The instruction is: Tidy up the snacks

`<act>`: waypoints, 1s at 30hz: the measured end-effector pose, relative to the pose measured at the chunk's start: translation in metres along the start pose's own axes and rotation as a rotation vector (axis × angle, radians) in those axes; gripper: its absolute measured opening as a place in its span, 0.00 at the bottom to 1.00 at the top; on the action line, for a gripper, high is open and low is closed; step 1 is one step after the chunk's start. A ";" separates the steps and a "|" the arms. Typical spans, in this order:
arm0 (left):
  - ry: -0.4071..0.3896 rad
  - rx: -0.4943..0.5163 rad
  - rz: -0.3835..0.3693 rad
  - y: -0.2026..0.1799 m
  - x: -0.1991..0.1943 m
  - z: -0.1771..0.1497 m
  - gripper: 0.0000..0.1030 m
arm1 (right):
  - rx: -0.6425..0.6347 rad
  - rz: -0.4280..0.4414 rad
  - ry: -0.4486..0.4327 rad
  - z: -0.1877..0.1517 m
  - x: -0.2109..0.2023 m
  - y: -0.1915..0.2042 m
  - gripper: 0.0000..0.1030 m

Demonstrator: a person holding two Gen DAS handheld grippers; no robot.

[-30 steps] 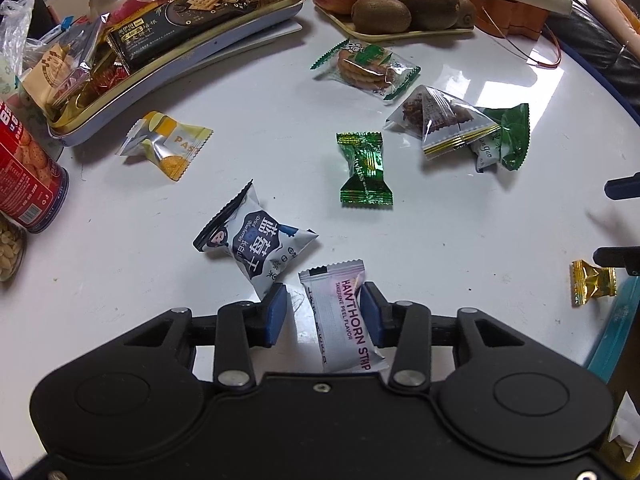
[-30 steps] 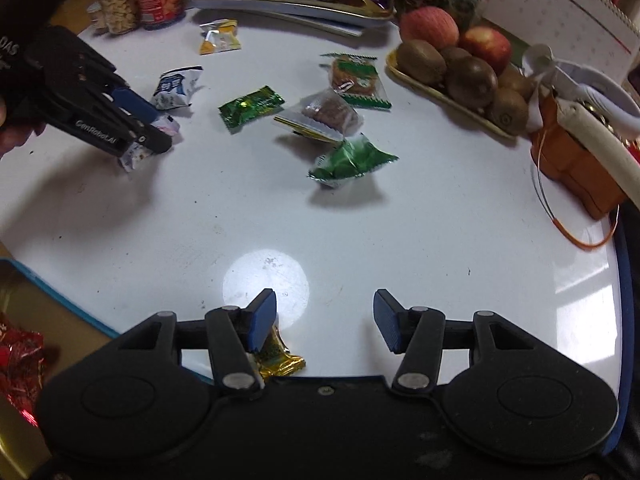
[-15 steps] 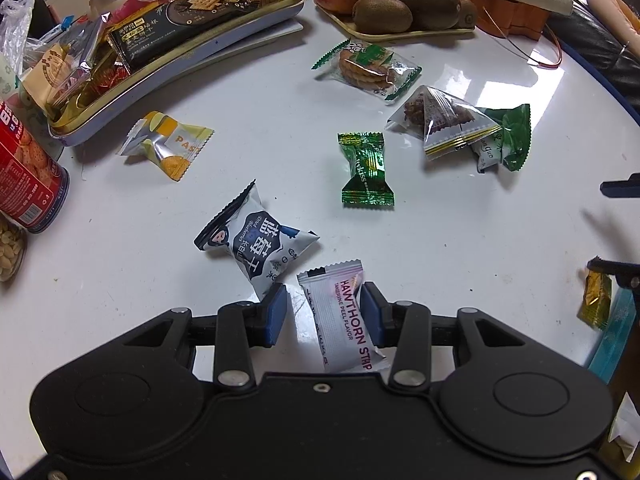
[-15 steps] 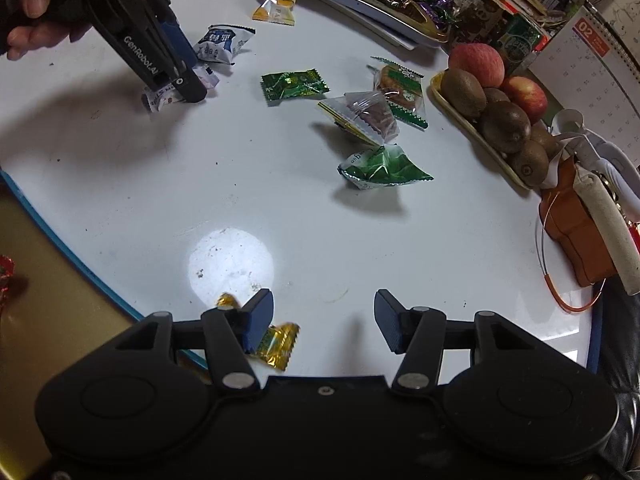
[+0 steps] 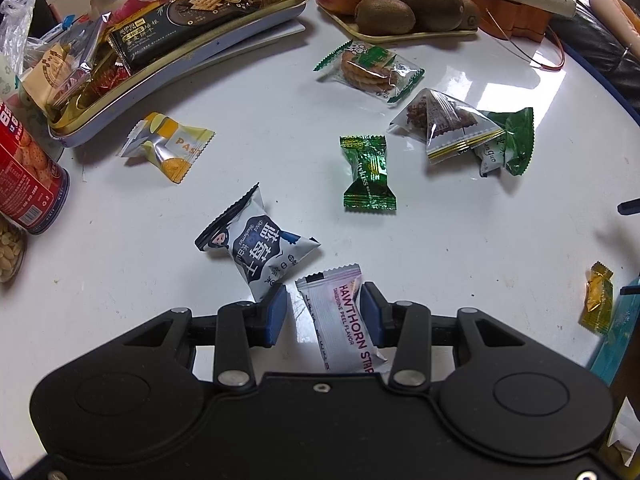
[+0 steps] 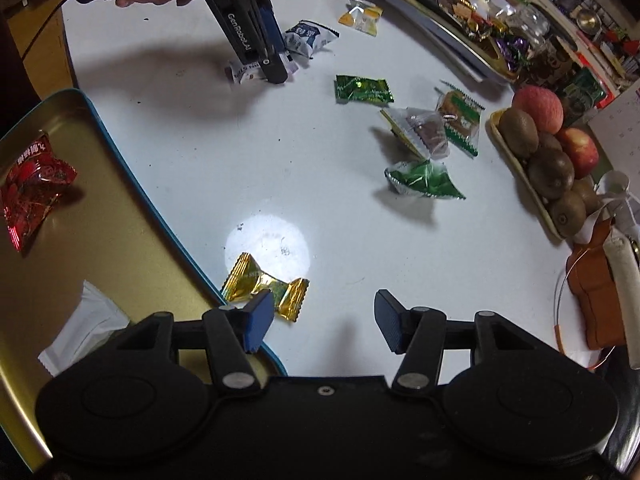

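A white Hawthorn strip packet (image 5: 344, 320) lies on the white table (image 5: 440, 240) between the pads of my left gripper (image 5: 322, 300). The jaws are open, with a gap at the left pad. A hand holds that gripper (image 6: 276, 72) tip-down over the packet in the right wrist view. My right gripper (image 6: 324, 308) is open with nothing between its fingers. A gold candy (image 6: 264, 286) lies just ahead of its left finger, beside the teal rim of a gold tin (image 6: 120, 240). The tin holds a red packet (image 6: 34, 184) and a white packet (image 6: 80, 328).
Loose snacks lie ahead: a blue-white packet (image 5: 260, 248), a green candy (image 5: 368, 172), a yellow packet (image 5: 172, 146), a biscuit pack (image 5: 370, 70), a triangular clear pack (image 5: 444, 124). A snack-filled tray (image 5: 180, 64), a fruit tray (image 5: 420, 35) and a red can (image 5: 28, 184) stand at the back.
The right gripper has rolled, bringing the gold tin into its view; the gold candy now lies ahead of its left finger. The left gripper and the Hawthorn packet have stayed put.
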State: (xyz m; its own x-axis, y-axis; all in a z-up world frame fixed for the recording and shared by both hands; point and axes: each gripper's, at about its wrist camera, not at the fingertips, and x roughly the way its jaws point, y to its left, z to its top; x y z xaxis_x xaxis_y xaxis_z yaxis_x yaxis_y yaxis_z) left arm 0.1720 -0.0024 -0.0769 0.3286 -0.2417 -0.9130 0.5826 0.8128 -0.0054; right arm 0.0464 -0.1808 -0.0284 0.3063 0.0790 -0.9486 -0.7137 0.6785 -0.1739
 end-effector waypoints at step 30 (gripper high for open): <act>-0.003 0.000 -0.003 -0.001 0.000 0.002 0.50 | 0.128 -0.120 0.109 0.040 0.027 0.003 0.53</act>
State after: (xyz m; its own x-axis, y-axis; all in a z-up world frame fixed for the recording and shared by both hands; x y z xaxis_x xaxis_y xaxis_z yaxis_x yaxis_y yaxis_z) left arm 0.1728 -0.0040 -0.0766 0.3292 -0.2452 -0.9119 0.5831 0.8124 -0.0079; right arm 0.0772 -0.1476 -0.0442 0.3093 -0.0830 -0.9473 -0.5877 0.7664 -0.2591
